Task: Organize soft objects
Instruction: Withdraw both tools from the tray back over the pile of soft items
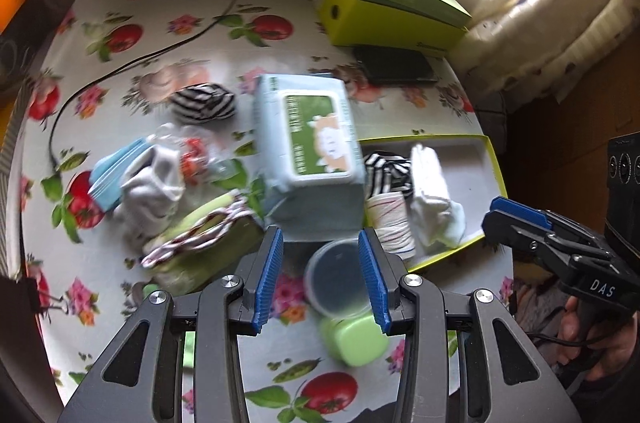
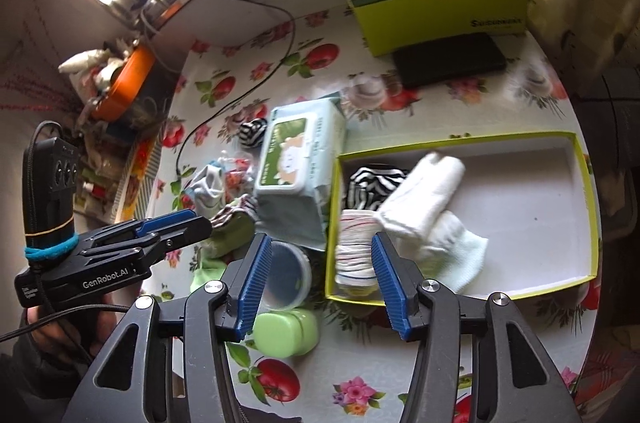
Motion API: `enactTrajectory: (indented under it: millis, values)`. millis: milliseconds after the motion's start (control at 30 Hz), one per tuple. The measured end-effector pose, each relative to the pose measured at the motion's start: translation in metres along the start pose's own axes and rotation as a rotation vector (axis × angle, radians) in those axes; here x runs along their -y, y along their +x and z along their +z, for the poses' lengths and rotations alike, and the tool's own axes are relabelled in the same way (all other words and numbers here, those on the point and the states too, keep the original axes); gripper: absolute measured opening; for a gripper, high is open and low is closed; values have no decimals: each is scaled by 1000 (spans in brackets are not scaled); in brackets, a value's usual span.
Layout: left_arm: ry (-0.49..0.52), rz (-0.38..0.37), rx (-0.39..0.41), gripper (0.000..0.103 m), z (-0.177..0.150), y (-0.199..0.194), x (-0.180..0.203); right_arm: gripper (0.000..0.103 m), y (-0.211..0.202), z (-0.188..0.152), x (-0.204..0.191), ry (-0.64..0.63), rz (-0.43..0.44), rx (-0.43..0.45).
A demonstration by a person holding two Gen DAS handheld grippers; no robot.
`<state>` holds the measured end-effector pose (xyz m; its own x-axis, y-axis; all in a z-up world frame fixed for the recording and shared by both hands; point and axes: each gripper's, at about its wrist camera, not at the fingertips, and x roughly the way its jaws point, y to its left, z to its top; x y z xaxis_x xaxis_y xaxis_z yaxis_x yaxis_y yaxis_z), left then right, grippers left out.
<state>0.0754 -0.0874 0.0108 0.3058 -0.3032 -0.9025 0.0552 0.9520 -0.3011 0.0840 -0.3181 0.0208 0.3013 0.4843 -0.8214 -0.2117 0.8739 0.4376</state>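
floral tablecloth (image 2: 280, 375) under both empty, open tools; socks (image 2: 420, 207) in tray (image 2: 576, 279) ahead.

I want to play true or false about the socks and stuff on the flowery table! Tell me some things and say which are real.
1. A striped sock lies inside the open box. True.
2. The left gripper is squeezing a sock. False: its jaws stand open with nothing between them.
3. The wipes pack sits inside the open box. False: it rests on the table, beside the box.
4. Another striped sock is still out on the table. True.
5. The right gripper holds the white sock. False: it is open and empty; the white sock lies in the box.
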Motion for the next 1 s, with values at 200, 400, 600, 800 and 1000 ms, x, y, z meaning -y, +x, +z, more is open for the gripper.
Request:
enactTrajectory:
  millis: [200, 400, 600, 800, 1000]
  values:
    - [-63, 25, 15, 41, -9, -11, -28, 51, 4, 2, -21, -47, 10, -12]
    - [-101, 51, 42, 41, -12, -21, -46, 51, 9, 4, -36, -76, 18, -23]
    - [-123, 52, 55, 41, -15, -26, -55, 51, 12, 6, -51, -106, 19, -31]
    - [-145, 50, 60, 41, -19, -29, -66, 51, 18, 9, -62, -132, 14, -40]
    - [-186, 51, 59, 41, -26, -30, -88, 51, 27, 9, -76, -158, 12, -60]
